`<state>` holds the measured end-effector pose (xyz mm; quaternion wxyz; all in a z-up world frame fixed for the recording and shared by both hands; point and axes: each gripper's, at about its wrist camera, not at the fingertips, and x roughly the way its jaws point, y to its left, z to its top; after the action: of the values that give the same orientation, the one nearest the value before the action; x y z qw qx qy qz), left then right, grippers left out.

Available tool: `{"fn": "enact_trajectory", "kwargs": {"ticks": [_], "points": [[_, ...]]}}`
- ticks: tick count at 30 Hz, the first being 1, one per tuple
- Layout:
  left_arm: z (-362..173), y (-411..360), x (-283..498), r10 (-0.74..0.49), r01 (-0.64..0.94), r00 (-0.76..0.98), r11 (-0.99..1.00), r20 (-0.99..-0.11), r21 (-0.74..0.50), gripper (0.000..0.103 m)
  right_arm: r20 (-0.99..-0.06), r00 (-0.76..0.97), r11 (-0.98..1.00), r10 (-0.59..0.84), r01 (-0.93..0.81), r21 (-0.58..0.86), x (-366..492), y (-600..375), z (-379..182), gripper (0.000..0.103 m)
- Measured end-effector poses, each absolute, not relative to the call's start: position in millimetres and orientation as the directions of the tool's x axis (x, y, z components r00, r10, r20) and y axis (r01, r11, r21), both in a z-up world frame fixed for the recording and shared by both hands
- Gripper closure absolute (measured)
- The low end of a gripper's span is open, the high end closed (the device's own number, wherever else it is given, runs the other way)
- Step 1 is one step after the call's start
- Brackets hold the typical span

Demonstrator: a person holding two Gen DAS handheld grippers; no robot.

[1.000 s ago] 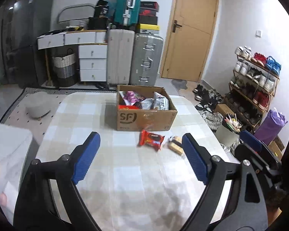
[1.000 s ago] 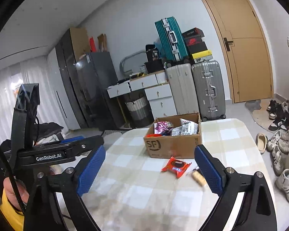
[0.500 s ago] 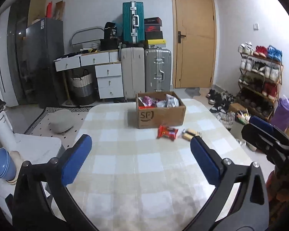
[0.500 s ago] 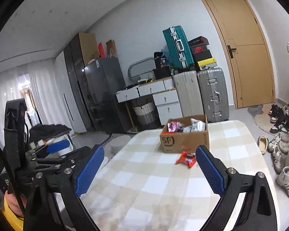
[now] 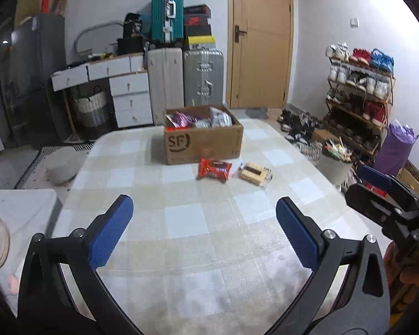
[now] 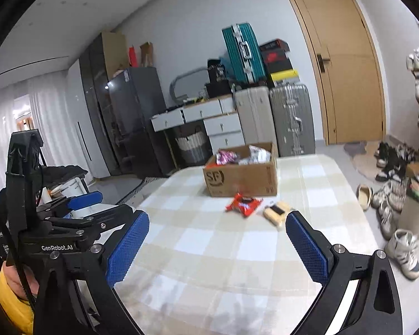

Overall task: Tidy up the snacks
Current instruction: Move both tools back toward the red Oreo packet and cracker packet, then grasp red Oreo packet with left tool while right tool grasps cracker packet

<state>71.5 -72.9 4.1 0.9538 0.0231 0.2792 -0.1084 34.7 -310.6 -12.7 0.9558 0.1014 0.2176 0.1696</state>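
A brown cardboard box [image 5: 204,146] marked SF stands on the far middle of the checked table [image 5: 181,223], with several snack packets in it. In front of it lie a red snack packet [image 5: 214,168] and a clear-wrapped beige biscuit pack [image 5: 254,174]. The box [image 6: 241,177], red packet [image 6: 243,204] and biscuit pack [image 6: 276,211] also show in the right wrist view. My left gripper [image 5: 204,230] is open and empty over the near part of the table. My right gripper [image 6: 218,244] is open and empty, also well short of the snacks.
Beyond the table stand suitcases [image 5: 202,76], a white drawer unit [image 5: 128,97], a dark fridge [image 5: 28,78] and a wooden door [image 5: 261,39]. A shoe rack [image 5: 360,89] and loose shoes [image 6: 388,195] fill the right side. A white stool [image 5: 22,209] stands left.
Both grippers pulled back and rose from the table, then came forward and down again toward the snacks. The snacks and box have not moved. Both grippers stayed open.
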Motion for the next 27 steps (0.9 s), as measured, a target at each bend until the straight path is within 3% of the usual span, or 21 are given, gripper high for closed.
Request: {"fn": "enact_trajectory", "kwargs": {"ticks": [8, 19, 22, 27], "points": [[-47.9, -84.4, 160.2, -0.212, 0.214, 0.737, 0.974, -0.642, -0.076, 0.001, -0.49, 0.791, 0.922, 0.366, -0.237, 0.306, 107.4, -325.3, -57.7, 0.003], [-96.0, -90.0, 279.9, -0.215, 0.186, 0.66, 0.975, -0.72, -0.12, 0.001, -0.691, 0.663, 0.954, 0.288, -0.263, 0.145, 262.3, -331.2, -113.4, 0.003], [-107.7, -97.3, 309.3, -0.216, 0.192, 0.641, 0.974, -0.737, -0.118, 0.001, -0.726, 0.627, 0.952, 0.283, -0.275, 0.134, 296.7, -333.8, -134.3, 0.013], [-125.9, -109.4, 348.2, -0.206, 0.191, 0.62, 0.976, -0.757, -0.109, 0.001, -0.787, 0.559, 0.947, 0.261, -0.308, 0.096, 334.0, -326.9, -165.6, 0.021]]}}
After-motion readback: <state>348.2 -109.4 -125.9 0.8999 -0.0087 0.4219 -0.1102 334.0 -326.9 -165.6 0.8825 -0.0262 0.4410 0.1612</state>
